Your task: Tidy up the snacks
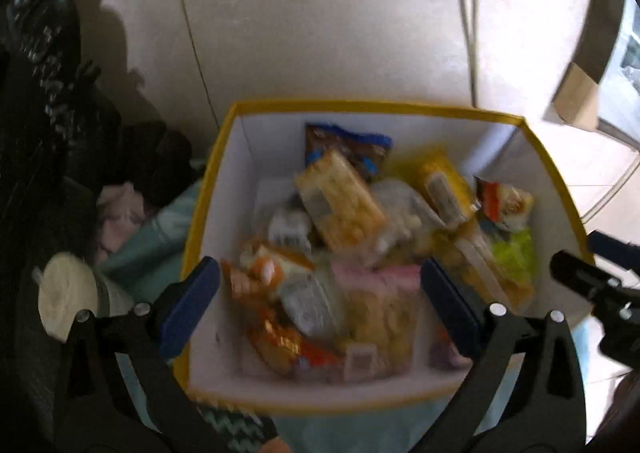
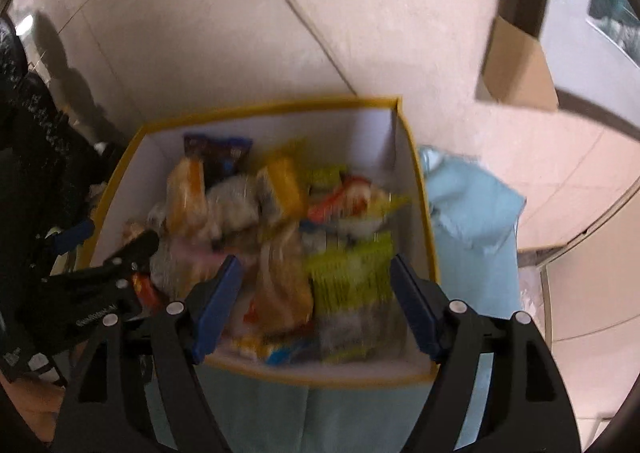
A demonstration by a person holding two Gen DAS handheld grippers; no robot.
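Observation:
A white box with a yellow rim (image 1: pixel 360 107) (image 2: pixel 280 104) stands on a light blue cloth and holds several snack packets: a blue-brown bag (image 1: pixel 348 141), yellow packs (image 1: pixel 444 185), a pink pack (image 1: pixel 380 277), a lime-green pack (image 2: pixel 352 273). Both views are blurred. My left gripper (image 1: pixel 320 305) hovers over the box's near side, open and empty. My right gripper (image 2: pixel 316 305) hovers over the box's near right part, open and empty. The left gripper shows at the left edge of the right wrist view (image 2: pixel 120 265).
Dark clothing and bags (image 1: pixel 52 113) lie left of the box, with a lidded cup (image 1: pixel 68 293). A cardboard box (image 2: pixel 520 69) sits on the tiled floor at the far right. Light blue cloth (image 2: pixel 472 213) spreads right of the box.

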